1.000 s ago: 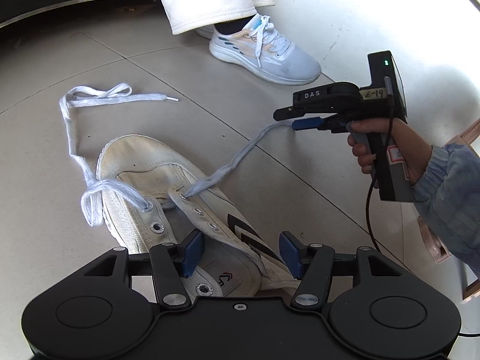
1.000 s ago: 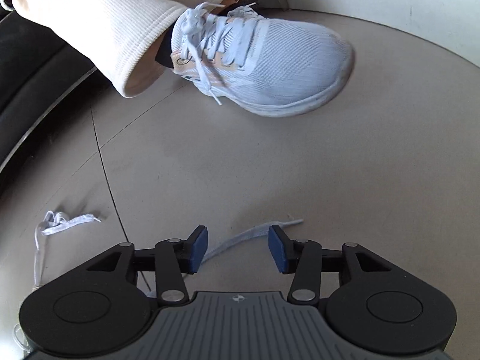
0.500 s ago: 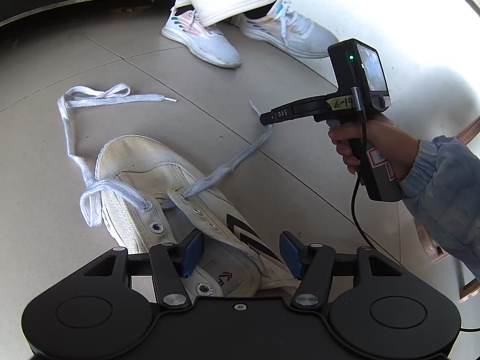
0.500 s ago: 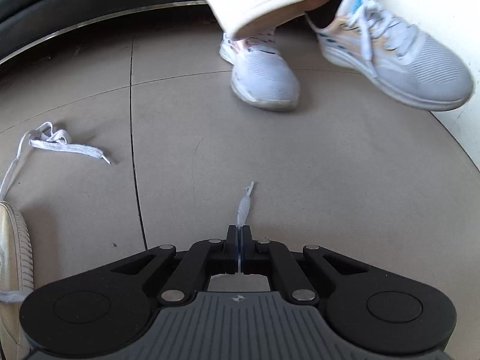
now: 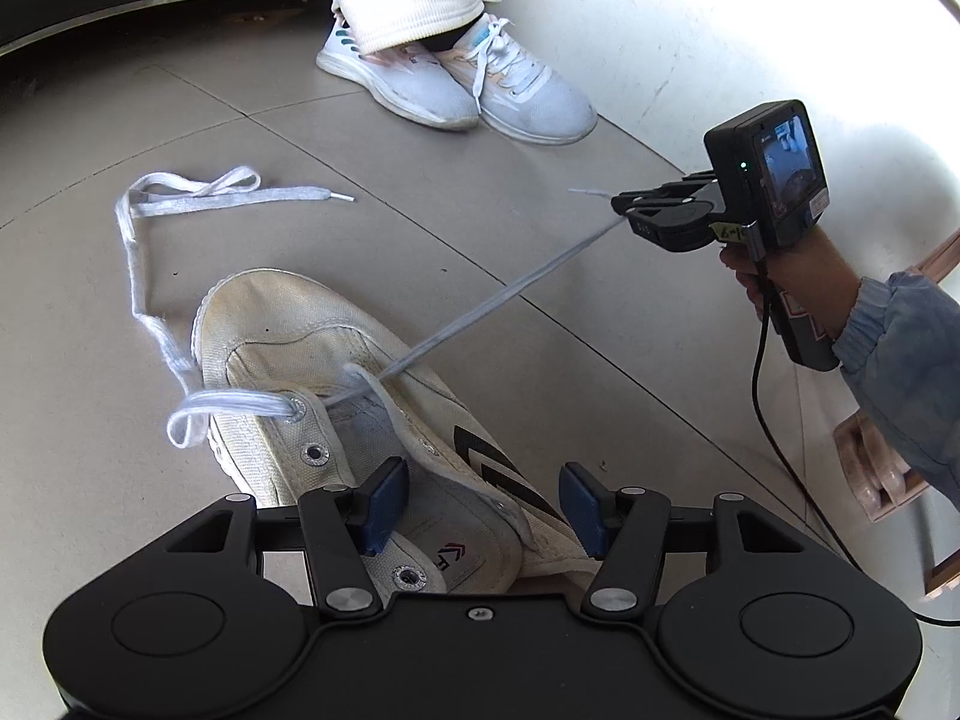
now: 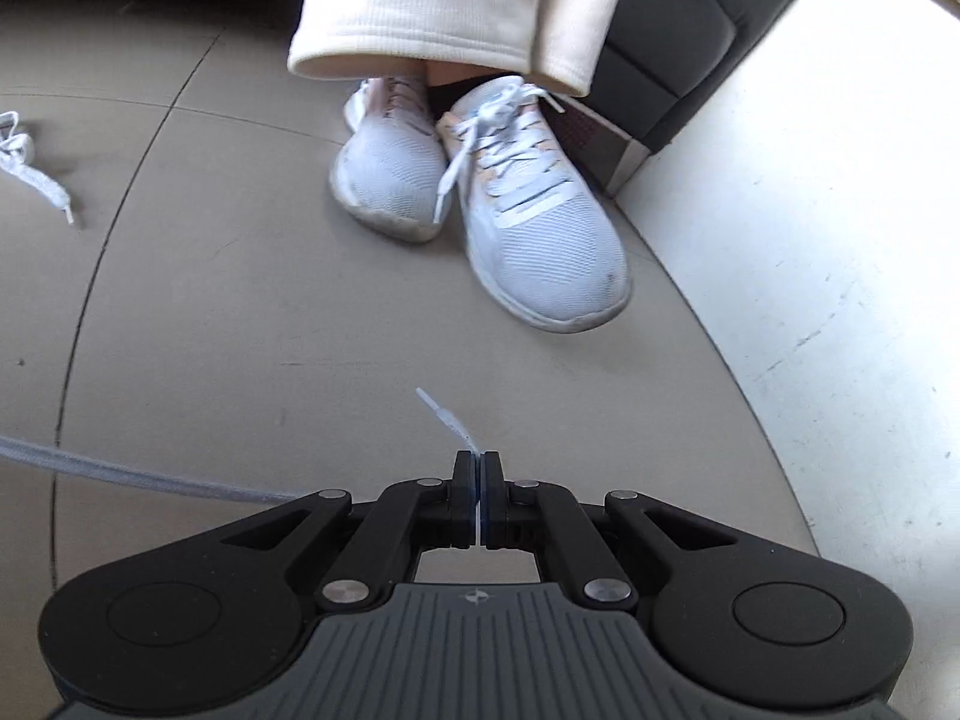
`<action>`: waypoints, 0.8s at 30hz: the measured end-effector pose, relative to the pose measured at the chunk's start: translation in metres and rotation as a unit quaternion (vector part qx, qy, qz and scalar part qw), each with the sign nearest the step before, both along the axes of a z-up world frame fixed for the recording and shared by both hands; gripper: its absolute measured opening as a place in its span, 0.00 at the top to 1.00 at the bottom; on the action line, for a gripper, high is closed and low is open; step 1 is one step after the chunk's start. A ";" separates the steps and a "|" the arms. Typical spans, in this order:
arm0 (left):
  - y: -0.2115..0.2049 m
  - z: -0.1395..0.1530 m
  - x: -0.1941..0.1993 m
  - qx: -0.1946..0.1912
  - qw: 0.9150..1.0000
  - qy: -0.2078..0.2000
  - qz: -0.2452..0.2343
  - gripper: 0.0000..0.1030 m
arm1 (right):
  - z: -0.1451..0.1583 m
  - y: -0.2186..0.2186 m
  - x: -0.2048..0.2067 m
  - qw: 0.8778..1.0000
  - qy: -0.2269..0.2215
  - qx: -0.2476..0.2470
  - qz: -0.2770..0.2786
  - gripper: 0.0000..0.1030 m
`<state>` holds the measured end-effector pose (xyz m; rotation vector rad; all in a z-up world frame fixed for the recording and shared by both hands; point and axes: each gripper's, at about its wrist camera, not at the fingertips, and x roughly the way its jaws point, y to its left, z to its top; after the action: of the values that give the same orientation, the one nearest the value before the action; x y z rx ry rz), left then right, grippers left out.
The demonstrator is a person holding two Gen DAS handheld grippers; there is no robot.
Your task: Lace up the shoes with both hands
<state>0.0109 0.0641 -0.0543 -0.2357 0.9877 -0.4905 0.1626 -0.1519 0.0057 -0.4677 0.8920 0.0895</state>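
- Worn cream canvas shoe (image 5: 336,360) on grey tiled floor (image 5: 540,276), between left gripper's (image 5: 477,507) half-open, empty fingers.
- Right gripper (image 6: 479,495) pinches flat white lace (image 5: 498,300) near its tip, taut.
- Only toe eyelets threaded; most remain.

The black right gripper (image 6: 480,501) is pinching the thin white shoelace (image 6: 447,420) tight; the lace tip sticks up past the fingers; the rest runs off left over the grey tiled floor (image 6: 240,300); two pale blue sneakers (image 6: 528,234) stand ahead under cream trouser legs (image 6: 456,6).
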 end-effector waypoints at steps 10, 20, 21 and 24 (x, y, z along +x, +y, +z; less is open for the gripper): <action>-0.001 0.003 -0.002 0.005 1.000 0.000 -0.002 0.48 | 0.021 -0.059 0.024 0.995 -0.048 -0.084 -0.037 0.99; -0.004 0.005 0.000 0.015 1.000 -0.003 -0.006 0.48 | 0.058 -0.126 0.035 0.986 -0.080 -0.105 -0.104 0.98; -0.004 0.006 0.000 0.016 1.000 -0.004 -0.007 0.47 | 0.067 -0.133 0.033 0.988 -0.077 -0.064 -0.115 0.98; 0.002 0.016 -0.001 0.002 1.000 -0.012 -0.008 0.48 | 0.084 -0.127 0.017 0.992 -0.069 0.001 -0.103 0.98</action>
<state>0.0098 0.0657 -0.0379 -0.2187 0.9674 -0.5045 0.1793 -0.2791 0.0898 -0.3738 0.8002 -0.1292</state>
